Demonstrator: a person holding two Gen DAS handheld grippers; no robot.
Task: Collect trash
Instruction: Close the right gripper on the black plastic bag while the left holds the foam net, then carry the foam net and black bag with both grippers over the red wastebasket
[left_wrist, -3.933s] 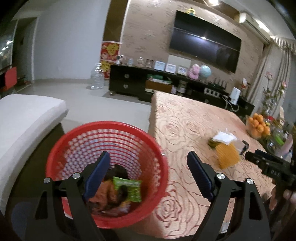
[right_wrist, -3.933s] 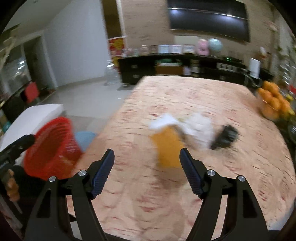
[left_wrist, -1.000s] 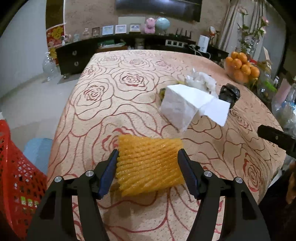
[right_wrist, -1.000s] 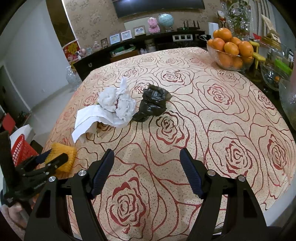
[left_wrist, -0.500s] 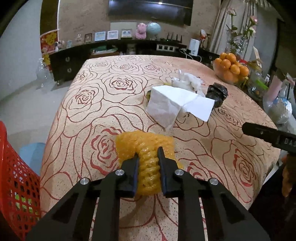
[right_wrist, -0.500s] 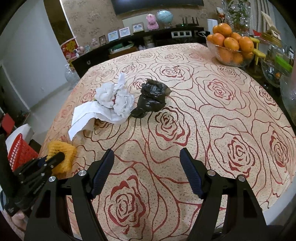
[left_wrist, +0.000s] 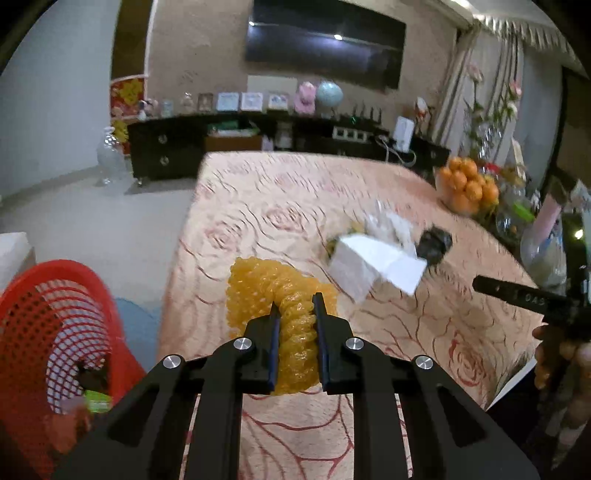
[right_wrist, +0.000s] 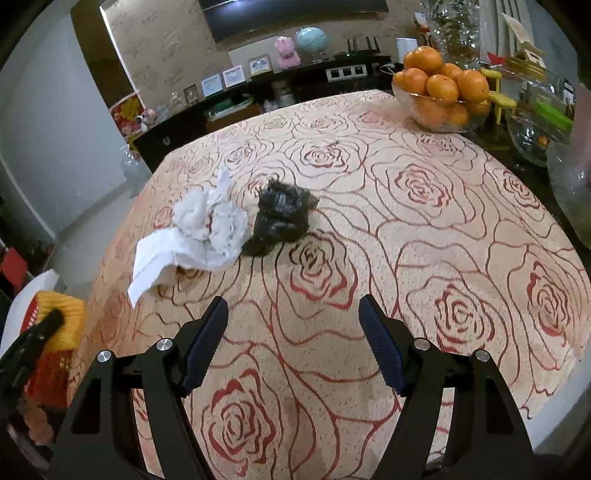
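- Yellow foam fruit net (left_wrist: 284, 295), seen from the left wrist: it is pinched between the two pads of the left gripper (left_wrist: 296, 317), which is clamped tight on its middle; the net bulges out above and below the pads and hangs clear of the rose-patterned tablecloth (left_wrist: 266, 206).
- Down to the left of that claw stands the red mesh basket (left_wrist: 55, 317), with a green wrapper (left_wrist: 96, 400) lying in the bottom.
- Past the net, on the cloth, lie a white paper napkin (left_wrist: 373, 264) and a crumpled black plastic bag (left_wrist: 436, 243); a bowl of oranges (left_wrist: 467, 190) sits at the far right edge.
- From the right wrist: the right gripper (right_wrist: 293, 343) hovers over bare cloth with its jaws apart and nothing between them.
- Well ahead of it lie the napkin and wadded tissue (right_wrist: 207, 229), touching the black bag.
- At the far left edge the yellow net shows in the other claw, above the red basket.
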